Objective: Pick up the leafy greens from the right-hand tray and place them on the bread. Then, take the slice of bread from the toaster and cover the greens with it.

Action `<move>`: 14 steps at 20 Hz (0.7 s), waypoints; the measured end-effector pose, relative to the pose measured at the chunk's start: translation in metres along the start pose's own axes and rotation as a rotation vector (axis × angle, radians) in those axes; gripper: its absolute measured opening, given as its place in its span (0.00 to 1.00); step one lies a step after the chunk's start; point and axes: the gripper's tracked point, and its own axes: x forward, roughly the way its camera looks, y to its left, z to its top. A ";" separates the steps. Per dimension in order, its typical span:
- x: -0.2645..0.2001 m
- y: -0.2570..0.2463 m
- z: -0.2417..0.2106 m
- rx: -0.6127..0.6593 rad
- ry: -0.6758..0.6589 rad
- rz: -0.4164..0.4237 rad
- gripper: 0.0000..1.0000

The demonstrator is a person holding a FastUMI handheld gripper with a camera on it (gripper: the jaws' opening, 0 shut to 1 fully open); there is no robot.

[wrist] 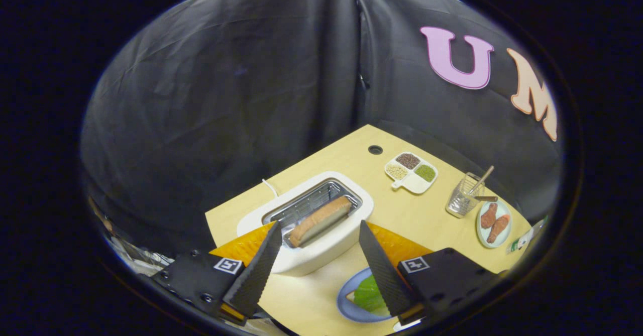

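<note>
Gripper view: the gripper (319, 232) hung above the table (351, 160), jaws spread wide and holding nothing. Between the fingers stood the white toaster (314, 255), its bread slice (321, 220) leaning in the slot, top edge exposed. Beside the right finger, leafy greens (368, 295) lay on a blue plate (346, 303); bread beneath them could not be made out. The slice looked light, fairly stiff and crumbly, best pinched gently across its flat faces near the exposed upper edge.

Glossy white plastic toaster (321, 248) with metal grille on matt wooden table (351, 162).
</note>
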 end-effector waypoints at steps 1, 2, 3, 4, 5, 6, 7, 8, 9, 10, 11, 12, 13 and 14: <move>0.005 0.000 0.003 0.008 0.000 -0.004 0.98; 0.012 -0.002 0.003 0.014 0.006 -0.011 0.98; 0.019 -0.003 0.003 0.025 0.014 -0.013 0.97; 0.024 -0.002 -0.001 0.040 0.032 -0.013 0.96; 0.030 -0.003 -0.004 0.055 0.045 -0.018 0.95; 0.038 -0.005 -0.005 0.070 0.059 -0.029 0.95; 0.043 -0.006 -0.005 0.088 0.068 -0.029 0.94; 0.049 -0.008 -0.007 0.107 0.076 -0.032 0.93; 0.054 -0.010 -0.006 0.124 0.082 -0.036 0.92; 0.056 -0.008 -0.008 0.138 0.092 -0.037 0.91; 0.056 -0.010 -0.010 0.147 0.102 -0.044 0.90; 0.056 -0.007 -0.009 0.163 0.110 -0.033 0.82; 0.056 -0.007 -0.009 0.184 0.116 -0.028 0.74; 0.057 -0.004 -0.008 0.200 0.115 -0.022 0.66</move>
